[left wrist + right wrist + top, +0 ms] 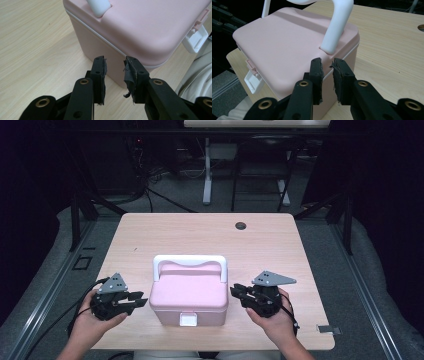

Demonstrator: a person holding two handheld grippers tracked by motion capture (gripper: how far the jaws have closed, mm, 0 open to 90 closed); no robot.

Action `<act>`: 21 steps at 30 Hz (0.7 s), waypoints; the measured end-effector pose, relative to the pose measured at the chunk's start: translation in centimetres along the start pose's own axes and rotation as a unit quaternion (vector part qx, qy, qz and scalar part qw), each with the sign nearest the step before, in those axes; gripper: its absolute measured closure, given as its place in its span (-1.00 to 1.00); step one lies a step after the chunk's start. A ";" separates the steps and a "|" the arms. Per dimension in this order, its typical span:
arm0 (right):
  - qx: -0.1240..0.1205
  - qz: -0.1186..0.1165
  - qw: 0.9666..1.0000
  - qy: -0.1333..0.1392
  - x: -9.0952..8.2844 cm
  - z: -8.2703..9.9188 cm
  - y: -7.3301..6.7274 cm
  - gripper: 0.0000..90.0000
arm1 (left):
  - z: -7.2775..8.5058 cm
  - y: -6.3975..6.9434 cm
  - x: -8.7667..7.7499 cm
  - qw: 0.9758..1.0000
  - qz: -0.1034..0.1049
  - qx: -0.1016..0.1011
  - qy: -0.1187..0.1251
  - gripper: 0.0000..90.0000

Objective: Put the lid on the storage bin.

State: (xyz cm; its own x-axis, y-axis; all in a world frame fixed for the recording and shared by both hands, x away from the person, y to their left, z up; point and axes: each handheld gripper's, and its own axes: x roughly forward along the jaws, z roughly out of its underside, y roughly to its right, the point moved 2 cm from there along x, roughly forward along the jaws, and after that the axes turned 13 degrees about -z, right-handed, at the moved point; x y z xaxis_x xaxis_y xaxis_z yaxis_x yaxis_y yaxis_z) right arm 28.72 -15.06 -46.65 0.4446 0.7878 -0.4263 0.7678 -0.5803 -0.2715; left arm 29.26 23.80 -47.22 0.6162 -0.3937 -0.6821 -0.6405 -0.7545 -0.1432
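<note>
1. The left tool (pixel 141 301) is at the lower left of the high view, held in a hand (pixel 95 320). Its jaws stand apart with nothing between them, just beside the left wall of the pink box (pixel 189 292).
2. The right tool (pixel 235 292) is at the lower right, also released, its jaws empty and close to the box's right wall.
3. The pink box stands in the lower middle of the table (pixel 200 232), lid closed, with white handle (pixel 190 262) upright and white latch (pixel 188 319) on its front.
</note>
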 end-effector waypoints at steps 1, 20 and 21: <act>0.000 0.000 1.000 0.000 0.0 0.0 0.0 0.71 | 0.0 0.0 0.0 1.000 -0.001 -0.002 0.002 0.53; 0.011 -0.001 1.000 0.006 -0.3 -0.3 0.7 0.68 | -1.8 -0.8 0.4 1.000 0.001 -0.010 0.022 0.47; 0.010 -0.001 1.000 0.007 -0.4 -0.4 0.7 0.68 | -2.0 -0.8 0.4 1.000 0.003 -0.009 0.024 0.47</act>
State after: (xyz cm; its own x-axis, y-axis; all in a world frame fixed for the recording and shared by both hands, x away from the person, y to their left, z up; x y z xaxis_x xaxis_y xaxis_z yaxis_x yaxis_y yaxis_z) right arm 29.28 -15.67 -46.37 0.4497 0.7915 -0.4139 0.7590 -0.5829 -0.2901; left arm 30.91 23.19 -45.97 0.6339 -0.4219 -0.6481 -0.6357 -0.7616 -0.1259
